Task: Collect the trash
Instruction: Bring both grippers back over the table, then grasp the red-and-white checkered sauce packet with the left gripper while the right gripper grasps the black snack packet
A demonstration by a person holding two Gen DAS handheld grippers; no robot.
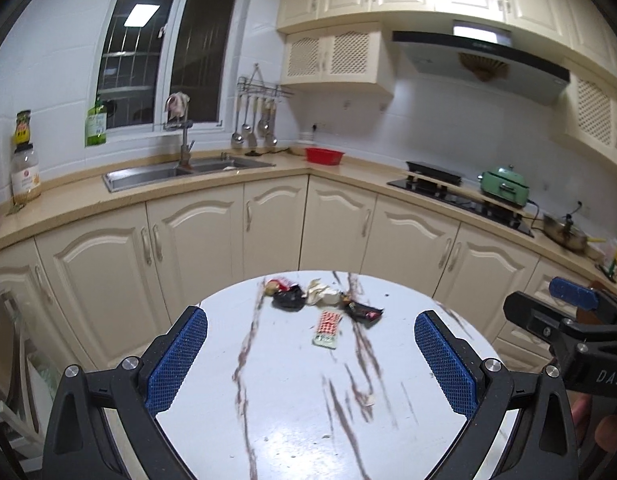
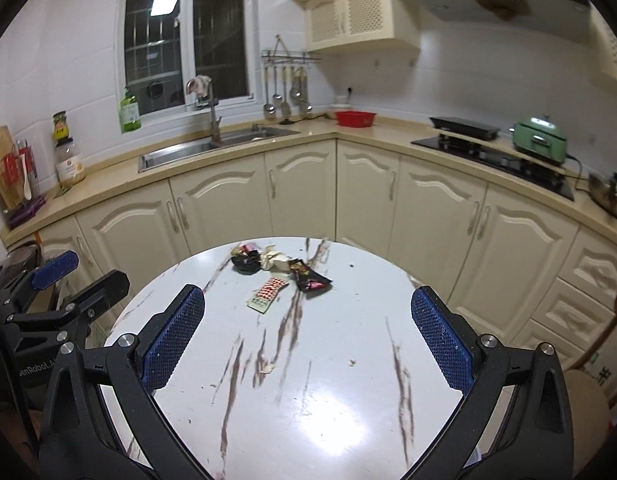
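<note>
Trash (image 1: 324,308) lies clustered on the round table's (image 1: 300,420) far side (untouched); both tools spread apart, empty.

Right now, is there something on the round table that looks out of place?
Yes. Crumpled wrappers, a wadded tissue and a flat red-patterned packet lie scattered at the far side of the marble-look table. Small crumbs dot its middle.

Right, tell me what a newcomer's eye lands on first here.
First the litter: wrappers, a crumpled tissue and a red-patterned packet clustered at the far side of the round marble table. Then both open claws, left and right, hovering over its near edge. Behind, a red basin stands out on the corner counter.
</note>
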